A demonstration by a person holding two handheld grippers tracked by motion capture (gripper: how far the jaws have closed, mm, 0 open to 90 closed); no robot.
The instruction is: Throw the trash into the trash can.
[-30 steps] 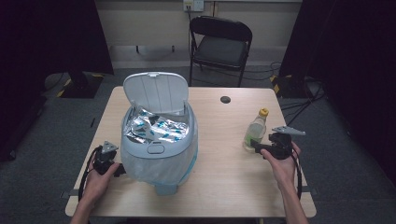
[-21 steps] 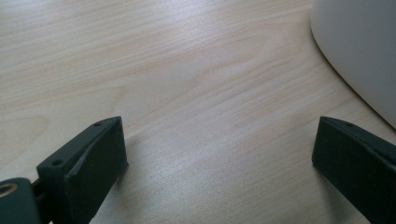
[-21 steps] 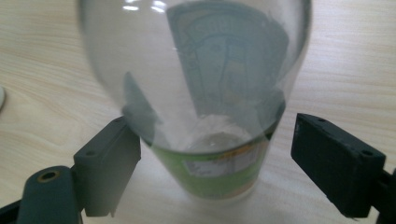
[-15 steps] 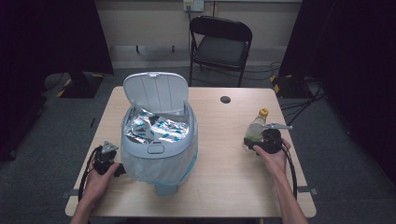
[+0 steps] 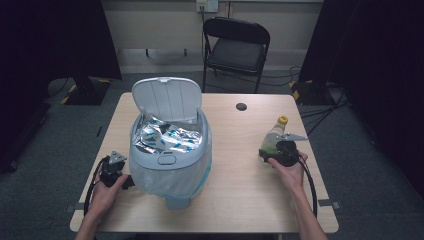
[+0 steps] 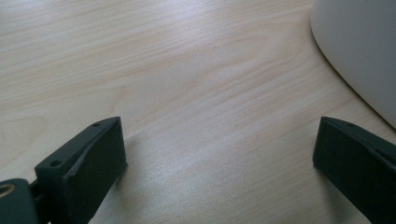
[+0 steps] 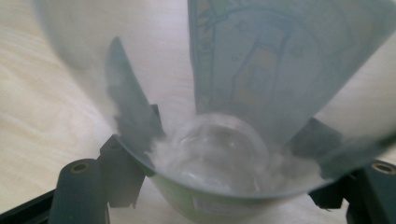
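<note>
Since the earlier high frames the right gripper [image 5: 272,151] has come down and inward over the bottle's base, and its jaws have just been closing with the bottle [image 5: 275,135] between them. Left hand, bin and bag: unchanged.

High view: bottle lies tilted near the right edge of the table [image 5: 240,200], yellow cap [image 5: 283,120] pointing toward the far right corner, base toward the person. Right hand [image 5: 290,170] holds its gripper at the base end. White bin [image 5: 170,155] sits left of centre, lid [image 5: 167,97] up, foil wrappers [image 5: 165,137] inside. Left gripper [image 5: 114,167] rests by the bin's near-left side. Small dark disc [image 5: 241,106] lies toward the far edge.

Left gripper view: jaws wide apart over bare wood, nothing between them; bin wall [image 6: 359,51] curves in at upper right. State: released.

Right gripper view: clear bottle base [image 7: 219,149] sits deep between the jaws, label [image 7: 275,60] running away from the camera. Jaws flank the base on both sides; whether the pads already press on the plastic I cannot tell, since blur hides the contact.

Judgement: the step in hand is taking hold of the bottle. To do it well, close evenly on the base, keep the bottle centred between the pads, and squeeze only until the thin plastic stops slipping; lift after the grip is firm.
</note>
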